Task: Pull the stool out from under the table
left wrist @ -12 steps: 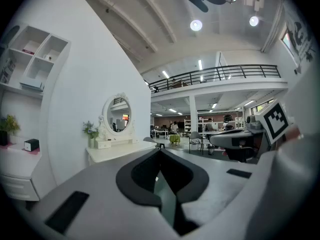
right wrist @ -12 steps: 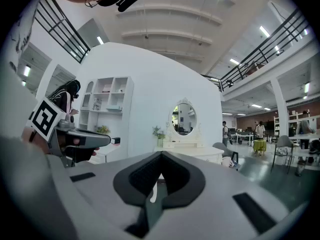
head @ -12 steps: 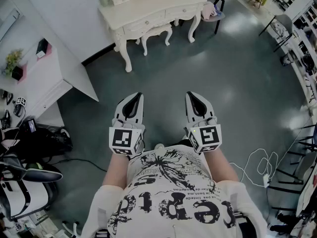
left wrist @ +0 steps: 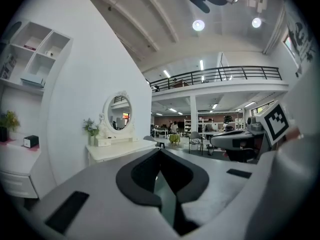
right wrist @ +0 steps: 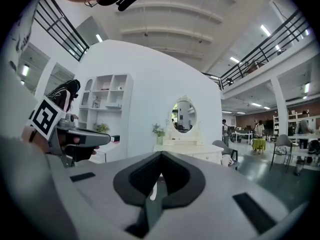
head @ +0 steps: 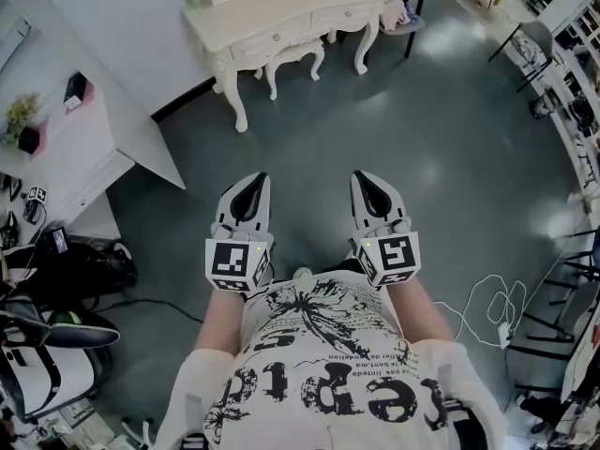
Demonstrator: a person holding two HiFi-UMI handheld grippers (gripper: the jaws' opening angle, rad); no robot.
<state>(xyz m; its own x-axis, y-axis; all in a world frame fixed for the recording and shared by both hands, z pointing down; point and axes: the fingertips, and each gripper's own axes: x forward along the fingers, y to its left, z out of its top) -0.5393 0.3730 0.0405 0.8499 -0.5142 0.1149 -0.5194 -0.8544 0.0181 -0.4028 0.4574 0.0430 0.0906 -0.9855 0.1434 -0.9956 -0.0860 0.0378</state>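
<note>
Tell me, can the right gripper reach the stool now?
Probably not yet. The stool sits tucked under the table, well beyond the shut right gripper. Only floor lies between, so nothing blocks a walk closer.

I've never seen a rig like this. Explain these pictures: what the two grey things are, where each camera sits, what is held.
A person wears a head camera looking down at two hand-held tools: the left gripper and right gripper. The other two pictures come from cameras riding on those grippers, looking along their jaws. Both are shut, holding nothing. Ahead, a white stool sits tucked under a cream dressing table, untouched.
</note>
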